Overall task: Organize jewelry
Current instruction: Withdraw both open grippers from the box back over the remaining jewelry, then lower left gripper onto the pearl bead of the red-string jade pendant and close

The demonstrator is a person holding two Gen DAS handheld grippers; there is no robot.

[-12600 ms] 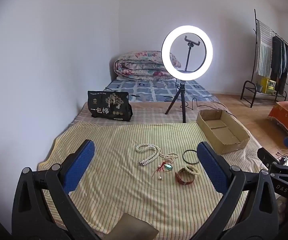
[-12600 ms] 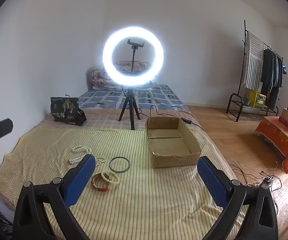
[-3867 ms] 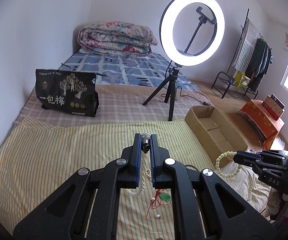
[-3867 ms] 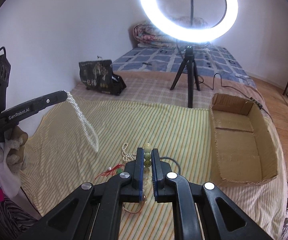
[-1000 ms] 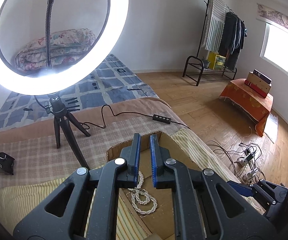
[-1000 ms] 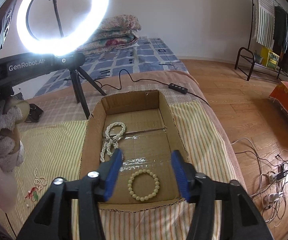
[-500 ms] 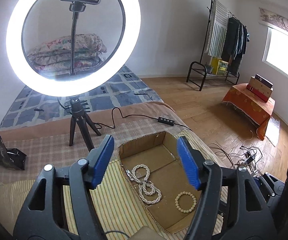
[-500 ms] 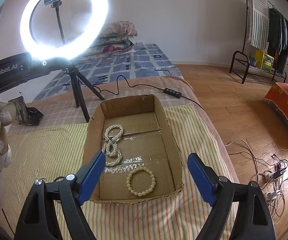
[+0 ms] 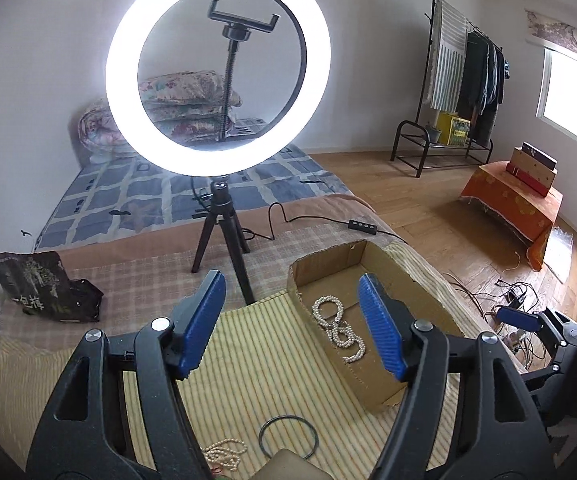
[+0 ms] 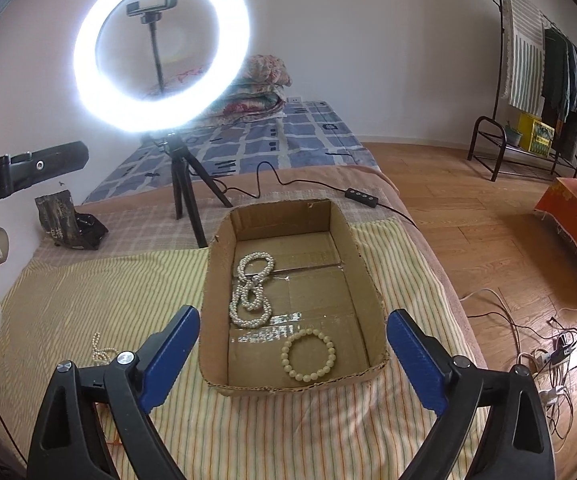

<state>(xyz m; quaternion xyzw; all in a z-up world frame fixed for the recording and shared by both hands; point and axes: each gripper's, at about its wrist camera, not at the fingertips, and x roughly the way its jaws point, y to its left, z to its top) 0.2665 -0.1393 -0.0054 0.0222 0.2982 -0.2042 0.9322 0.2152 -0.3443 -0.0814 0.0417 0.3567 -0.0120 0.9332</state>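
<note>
From the right wrist view we saw the whole inside of the cardboard box (image 10: 368,276), which sat on the striped bedspread (image 10: 88,292) toward the bed's right edge. A long pearl necklace (image 10: 250,292) lay coiled on the left of the box floor, and a pale bead bracelet (image 10: 308,355) lay flat near the box's front wall, apart from the necklace. The left wrist view showed only the necklace (image 9: 338,330) in the box (image 9: 372,390); there the right finger of the left claw hid the bracelet's spot. That view alone gave us a thin black ring (image 9: 287,436) lying on the bedspread (image 9: 256,360) near the bed's front edge, with a small heap of pearls (image 9: 224,454) just left of it.

Our left claw (image 9: 290,324) stood released, its blue pads spread with nothing between them and touching nothing. Our right claw (image 10: 293,360) was opening wide over the box's front end, gripping nothing; the bracelet lay loose on the box floor between its pads, which did not touch it.
</note>
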